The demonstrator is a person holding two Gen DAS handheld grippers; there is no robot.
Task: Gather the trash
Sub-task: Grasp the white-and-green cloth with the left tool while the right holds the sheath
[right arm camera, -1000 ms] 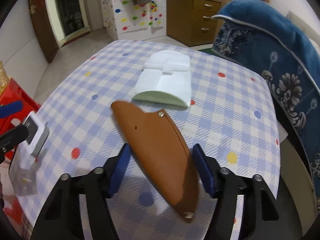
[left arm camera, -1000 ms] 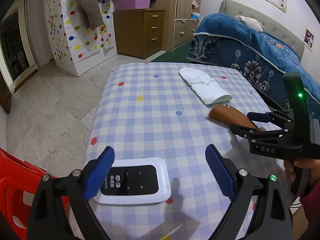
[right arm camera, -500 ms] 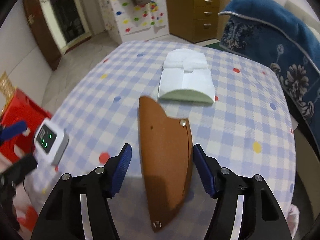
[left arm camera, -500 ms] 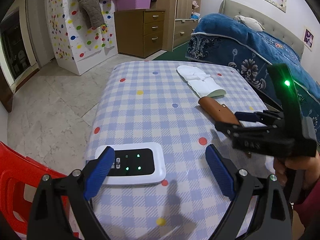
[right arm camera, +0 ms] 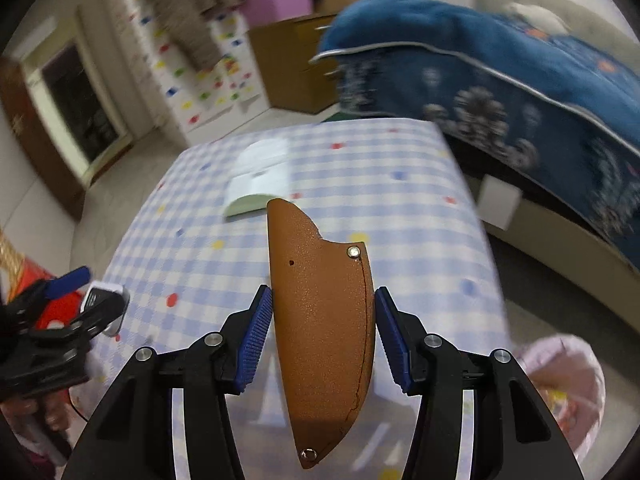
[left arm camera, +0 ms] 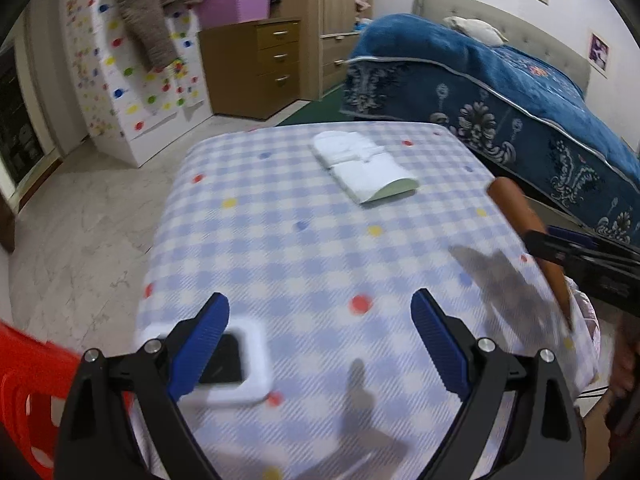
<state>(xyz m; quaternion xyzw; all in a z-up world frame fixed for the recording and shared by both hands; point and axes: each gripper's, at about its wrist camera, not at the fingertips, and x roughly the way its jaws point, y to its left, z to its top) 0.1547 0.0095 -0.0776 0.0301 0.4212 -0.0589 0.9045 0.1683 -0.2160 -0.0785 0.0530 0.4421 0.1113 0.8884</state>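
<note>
My right gripper [right arm camera: 322, 334] is shut on a brown leather sheath [right arm camera: 320, 312] with metal rivets and holds it up above the checked table [right arm camera: 392, 216]. The sheath [left arm camera: 520, 216] also shows at the table's right edge in the left wrist view, in the right gripper [left arm camera: 576, 254]. My left gripper [left arm camera: 320, 344] is open and empty above the table's near edge. A white and black device [left arm camera: 236, 364] lies under its left finger. A folded white cloth [left arm camera: 364, 166] lies at the far side of the table.
A pink-lined bin [right arm camera: 568, 380] stands low at the right of the table. A red stool [left arm camera: 28, 392] is at the near left. A blue-covered bed [left arm camera: 500, 92] is at the right, and wooden drawers [left arm camera: 256, 68] stand at the back.
My right gripper has lifted the sheath off the table and swung it to the right, toward the table's edge. My left gripper has drawn back and shifted right relative to the device.
</note>
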